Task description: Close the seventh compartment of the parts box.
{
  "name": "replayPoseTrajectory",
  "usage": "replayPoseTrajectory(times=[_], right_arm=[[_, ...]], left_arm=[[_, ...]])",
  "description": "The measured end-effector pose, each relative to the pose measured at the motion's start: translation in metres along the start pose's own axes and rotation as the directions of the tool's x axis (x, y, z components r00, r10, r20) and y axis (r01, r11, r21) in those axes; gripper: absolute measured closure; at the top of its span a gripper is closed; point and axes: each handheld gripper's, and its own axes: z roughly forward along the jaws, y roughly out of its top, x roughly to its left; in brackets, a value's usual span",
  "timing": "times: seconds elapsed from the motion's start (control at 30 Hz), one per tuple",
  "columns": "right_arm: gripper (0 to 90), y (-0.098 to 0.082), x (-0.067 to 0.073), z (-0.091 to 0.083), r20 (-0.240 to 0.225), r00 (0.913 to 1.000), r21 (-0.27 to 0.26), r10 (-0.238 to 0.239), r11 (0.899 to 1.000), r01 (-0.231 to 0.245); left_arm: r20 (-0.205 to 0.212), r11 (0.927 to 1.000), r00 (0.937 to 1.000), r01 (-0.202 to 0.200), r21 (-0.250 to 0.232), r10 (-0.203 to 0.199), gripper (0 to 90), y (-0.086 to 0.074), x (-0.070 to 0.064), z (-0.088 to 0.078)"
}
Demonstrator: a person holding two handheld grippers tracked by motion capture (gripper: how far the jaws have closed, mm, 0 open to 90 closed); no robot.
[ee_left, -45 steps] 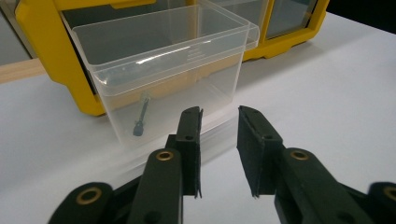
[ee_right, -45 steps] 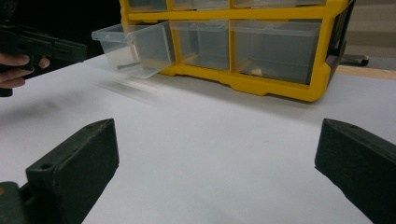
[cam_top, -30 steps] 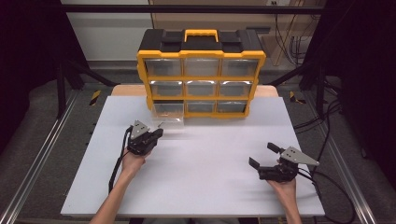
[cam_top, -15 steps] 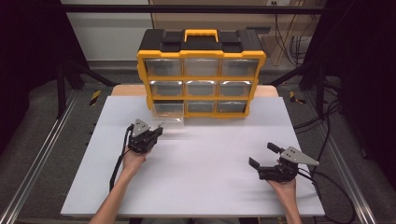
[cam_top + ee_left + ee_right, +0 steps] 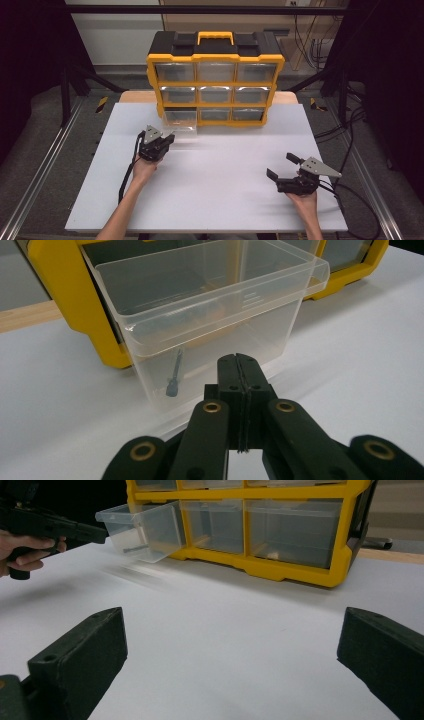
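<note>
While our left tongs (image 5: 239, 371) sit closed just before it, the clear drawer (image 5: 210, 315) stands pulled out, bottom-left of the organiser (image 5: 215, 80).
Screw (image 5: 174, 376) inside, unretrieved; right tongs (image 5: 286, 167) wide, idle over the counter (image 5: 220, 190).

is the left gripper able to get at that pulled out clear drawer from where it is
Probably yes. The left gripper sits just in front of the clear drawer with only bare table between, but its fingers are shut and would need opening first.
</note>
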Motion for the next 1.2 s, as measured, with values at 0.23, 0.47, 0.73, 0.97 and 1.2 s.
replayPoseTrajectory(times=[0.23,0.47,0.73,0.97,1.2], right_arm=[[0.4,0.000,0.000,0.000,-0.002,1.0000,-0.002,0.003,1.000,-0.003],[0.4,0.000,0.000,0.000,-0.001,1.0000,-0.001,0.004,1.000,-0.004],[0.4,0.000,0.000,0.000,-0.002,1.0000,-0.001,0.005,1.000,-0.005],[0.4,0.000,0.001,0.000,-0.001,1.0000,0.001,0.010,1.000,-0.010],[0.4,0.000,0.001,0.000,-0.001,1.0000,0.003,0.007,1.000,-0.007]], left_arm=[[-0.005,0.9999,0.9999,0.015,-0.006,-0.015,89.5,0.002,0.003,0.004],[-0.019,0.9999,0.9998,0.004,0.011,-0.003,89.5,-0.001,0.004,0.011],[-0.028,0.9998,0.9995,0.016,0.011,-0.016,89.5,-0.002,0.007,0.016],[-0.034,0.9998,0.9993,0.013,0.014,-0.012,89.4,0.002,0.008,0.019],[-0.036,0.9998,0.9992,0.015,0.016,-0.014,89.5,0.005,0.008,0.022]])
